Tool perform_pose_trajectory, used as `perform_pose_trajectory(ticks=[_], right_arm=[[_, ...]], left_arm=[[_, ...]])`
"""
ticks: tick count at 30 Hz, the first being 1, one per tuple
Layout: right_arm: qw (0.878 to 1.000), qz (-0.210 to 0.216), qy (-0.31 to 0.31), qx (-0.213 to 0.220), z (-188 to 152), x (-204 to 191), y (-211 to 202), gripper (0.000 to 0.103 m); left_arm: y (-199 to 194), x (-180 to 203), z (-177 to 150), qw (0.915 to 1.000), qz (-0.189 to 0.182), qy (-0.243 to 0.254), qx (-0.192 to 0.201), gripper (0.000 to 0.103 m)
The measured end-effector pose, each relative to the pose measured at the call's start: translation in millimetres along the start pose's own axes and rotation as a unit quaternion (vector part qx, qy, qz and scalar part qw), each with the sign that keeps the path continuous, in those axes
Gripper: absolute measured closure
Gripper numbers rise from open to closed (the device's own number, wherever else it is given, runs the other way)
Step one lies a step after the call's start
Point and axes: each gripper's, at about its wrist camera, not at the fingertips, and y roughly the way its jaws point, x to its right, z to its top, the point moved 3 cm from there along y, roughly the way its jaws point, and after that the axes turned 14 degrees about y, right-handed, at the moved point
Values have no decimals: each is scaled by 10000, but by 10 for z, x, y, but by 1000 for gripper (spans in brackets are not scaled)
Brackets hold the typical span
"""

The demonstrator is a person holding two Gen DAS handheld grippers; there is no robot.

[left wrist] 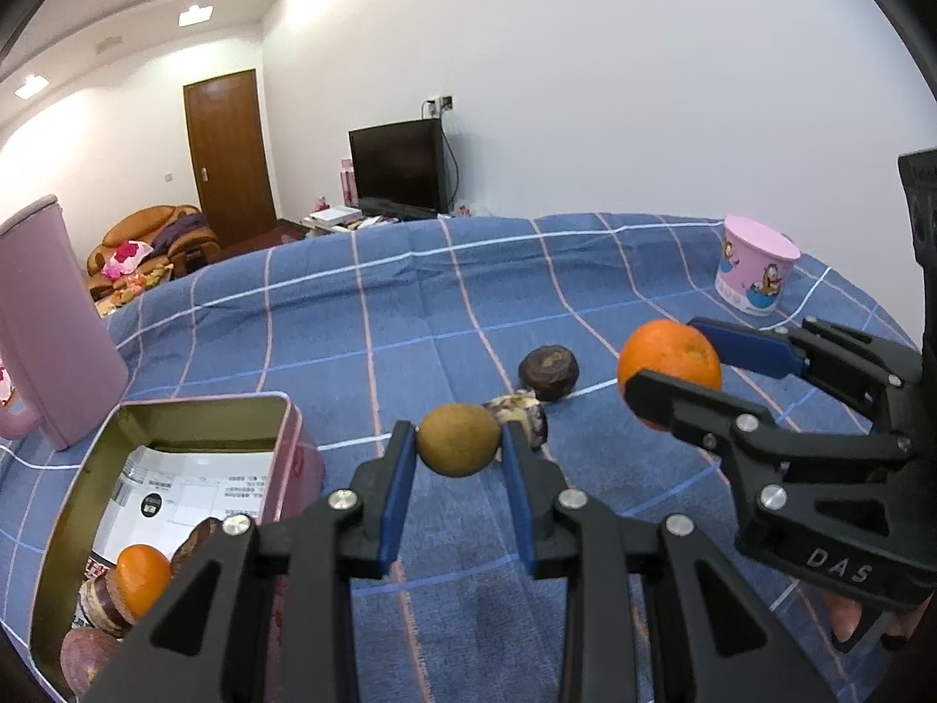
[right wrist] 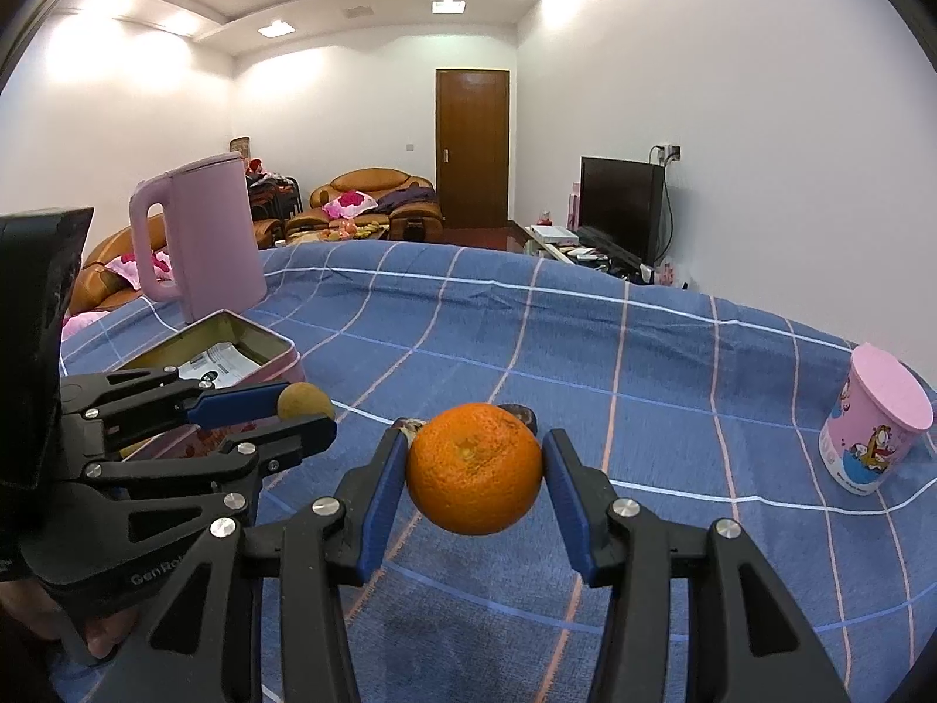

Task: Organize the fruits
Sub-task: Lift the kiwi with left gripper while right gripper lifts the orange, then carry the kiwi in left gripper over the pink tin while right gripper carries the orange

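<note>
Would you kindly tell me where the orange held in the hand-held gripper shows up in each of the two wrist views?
Left wrist view: the held orange sits right of centre, clamped in the right hand-held gripper, which enters from the right edge.
Right wrist view: the same orange is at lower centre, between that gripper's own blue pads.
Shared landmark: the pink cartoon cup stands on the blue checked cloth, to the orange's right in both views.

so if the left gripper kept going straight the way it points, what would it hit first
Probably the cut purple fruit lying on the blue checked cloth, just beyond the brown fruit the left gripper holds; the dark round fruit sits farther back. Depth is uncertain, so it might pass above.
</note>
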Motion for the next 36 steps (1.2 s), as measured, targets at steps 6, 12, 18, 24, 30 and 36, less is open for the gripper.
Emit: perform_pose_trajectory(ticks=[6, 12, 18, 24, 30, 36], right_arm=[[10000, 22, -24, 93, 11, -13, -31, 53], [9997, 50, -52, 229, 8, -29, -90, 53], [9994, 76, -84, 342, 1, -33, -143, 53], [9989, 113, -80, 439, -7, -28, -192, 53], [9985, 132, -88, 522, -14, -26, -232, 53], [9980, 147, -129, 597, -17, -42, -265, 53]], left_arm=[[-30, -7, 1, 10000, 65, -3, 68, 72], [-85, -10, 9, 9997, 160, 2, 187, 72], [-145, 5, 22, 9991, 274, 74, 329, 72], [-200, 17, 27, 9982, 367, 109, 456, 72], [-266, 32, 28, 9973, 437, 131, 583, 72], [-314, 74, 48, 9960, 509, 239, 698, 72]])
